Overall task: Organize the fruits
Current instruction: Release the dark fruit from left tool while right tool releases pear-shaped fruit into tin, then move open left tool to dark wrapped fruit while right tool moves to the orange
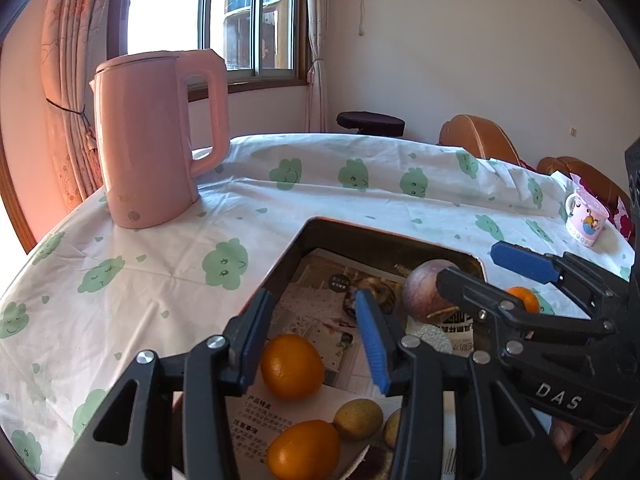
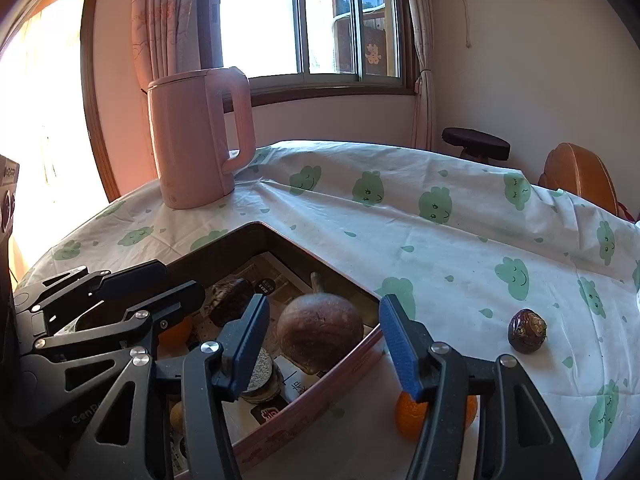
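The fruits are small and round. Most of them sit in a flat tray (image 1: 304, 236) lined with printed paper, near the front of the table. In the left wrist view two oranges (image 1: 292, 366) lie in the tray, with small green-yellow fruits (image 1: 357, 419) just beside them and a big purple-brown fruit (image 1: 424, 292) farther back. One more orange (image 2: 412, 412) sits on the cloth outside the tray, on the right, and a dark wrinkled fruit (image 2: 527, 331) lies farther right, well apart.

An orange is likely light and firm, but it can roll and slip. It is best to take it across its middle, not too hard, so it does not squash.

The left gripper (image 1: 316, 340) hangs over the tray with its fingers apart, and nothing is pinched. The right gripper (image 2: 324, 348) is apart too, over the tray's right edge, empty.

The table has a soft white cloth (image 2: 440, 248) with green smiley shapes and some wrinkles. A pink kettle (image 1: 156, 140) stands far left. A little mug (image 1: 586, 220) is far right. Behind are a window, curtains and chairs.
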